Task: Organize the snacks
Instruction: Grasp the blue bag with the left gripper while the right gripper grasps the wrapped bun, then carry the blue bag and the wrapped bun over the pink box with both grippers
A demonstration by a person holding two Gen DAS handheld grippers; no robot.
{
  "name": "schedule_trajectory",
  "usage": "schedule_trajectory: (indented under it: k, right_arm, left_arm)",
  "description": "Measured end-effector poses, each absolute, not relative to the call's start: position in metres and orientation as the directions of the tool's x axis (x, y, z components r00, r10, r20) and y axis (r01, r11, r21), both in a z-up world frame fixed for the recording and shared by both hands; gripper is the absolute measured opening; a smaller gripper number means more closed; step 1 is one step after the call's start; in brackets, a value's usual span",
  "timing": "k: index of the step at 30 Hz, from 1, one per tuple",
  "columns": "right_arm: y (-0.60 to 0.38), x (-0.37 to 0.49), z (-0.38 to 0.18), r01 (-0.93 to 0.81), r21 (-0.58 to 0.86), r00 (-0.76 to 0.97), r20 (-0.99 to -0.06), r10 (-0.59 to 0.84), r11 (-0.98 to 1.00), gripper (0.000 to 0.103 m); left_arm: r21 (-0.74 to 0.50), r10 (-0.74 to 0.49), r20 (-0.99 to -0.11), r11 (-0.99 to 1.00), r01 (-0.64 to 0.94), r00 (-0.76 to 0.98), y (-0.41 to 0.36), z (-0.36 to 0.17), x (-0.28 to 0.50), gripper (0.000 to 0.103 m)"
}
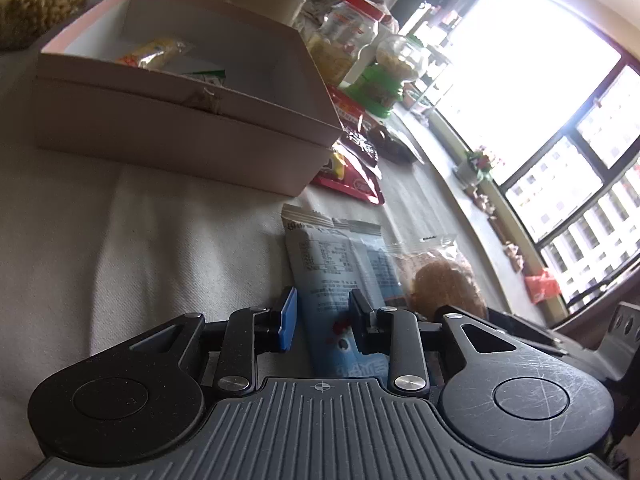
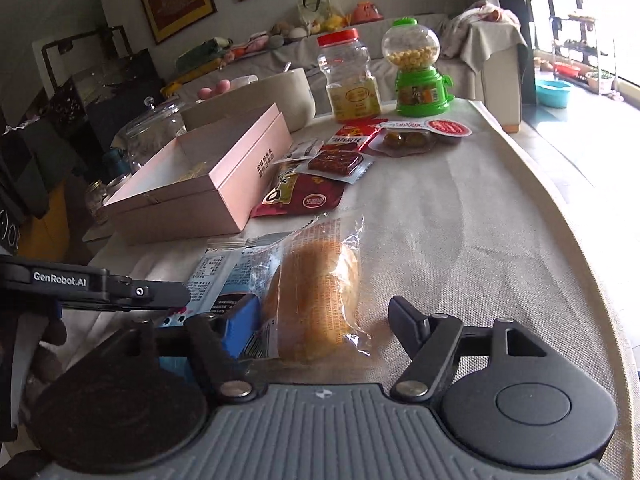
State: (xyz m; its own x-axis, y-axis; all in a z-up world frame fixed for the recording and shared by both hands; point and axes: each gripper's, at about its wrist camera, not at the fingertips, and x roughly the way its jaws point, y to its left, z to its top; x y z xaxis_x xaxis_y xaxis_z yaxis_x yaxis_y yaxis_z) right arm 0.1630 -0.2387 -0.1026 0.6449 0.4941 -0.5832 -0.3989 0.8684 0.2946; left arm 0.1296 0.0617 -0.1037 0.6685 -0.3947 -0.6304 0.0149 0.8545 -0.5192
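Both grippers are hovering low over the cloth-covered table. The left gripper is straddling the near end of a pale blue snack packet, its fingers partly apart and not clearly pressing it. The right gripper is standing wide around a wrapped bun, its right finger clear of the wrapper and its left finger just beside it. The two snacks are lying side by side, touching. Farther left, the pink box is sitting open with snacks inside, and a red packet is lying just right of it.
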Motion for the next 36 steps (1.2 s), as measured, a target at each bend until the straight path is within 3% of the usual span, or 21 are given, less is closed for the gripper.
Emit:
schedule_trajectory:
  k: [5,13,17,19,23,26,29,33,36]
  right_arm:
    - [-0.241,0.162,-0.103,-0.383,0.298,0.657,-0.578,0.484,0.875,0.073]
    - [-0.243,0.162,-0.105,-0.366,0.307,0.665,-0.574,0.478,0.879,0.075]
    - [-0.244,0.161,-0.105,-0.357,0.307,0.672,-0.572,0.471,0.882,0.076]
    - [-0.248,0.159,-0.102,-0.341,0.302,0.682,-0.573,0.455,0.89,0.076]
    - [-0.249,0.148,-0.089,-0.309,0.152,0.749,-0.57,0.338,0.939,0.082]
    - [-0.248,0.145,-0.083,-0.337,0.162,0.724,-0.585,0.366,0.927,0.088]
    - [-0.238,0.145,-0.084,-0.388,0.166,0.704,-0.581,0.408,0.907,0.09]
    - [-0.216,0.151,-0.092,-0.37,0.007,0.755,-0.581,0.305,0.929,0.091]
    - [-0.21,0.157,-0.098,-0.354,-0.035,0.76,-0.594,0.265,0.935,0.091]
  left_arm:
    - [-0.501,-0.395,-0.643,0.865,0.03,0.656,0.05,-0.095,0.135,0.041]
    - [-0.519,-0.405,-0.635,0.855,0.025,0.658,0.049,-0.096,0.14,0.041]
    - [-0.501,-0.377,-0.641,0.865,0.007,0.669,0.051,-0.105,0.141,0.031]
    - [-0.51,-0.384,-0.642,0.86,0.004,0.663,0.054,-0.105,0.14,0.031]
    - [-0.522,-0.395,-0.651,0.853,-0.006,0.648,0.057,-0.105,0.14,0.03]
    - [-0.534,-0.403,-0.654,0.845,-0.013,0.641,0.056,-0.106,0.141,0.03]
    - [-0.533,-0.403,-0.658,0.846,-0.015,0.636,0.055,-0.106,0.144,0.03]
    - [-0.539,-0.407,-0.658,0.842,-0.019,0.634,0.056,-0.107,0.142,0.03]
    - [-0.546,-0.41,-0.658,0.837,-0.025,0.632,0.057,-0.107,0.143,0.03]
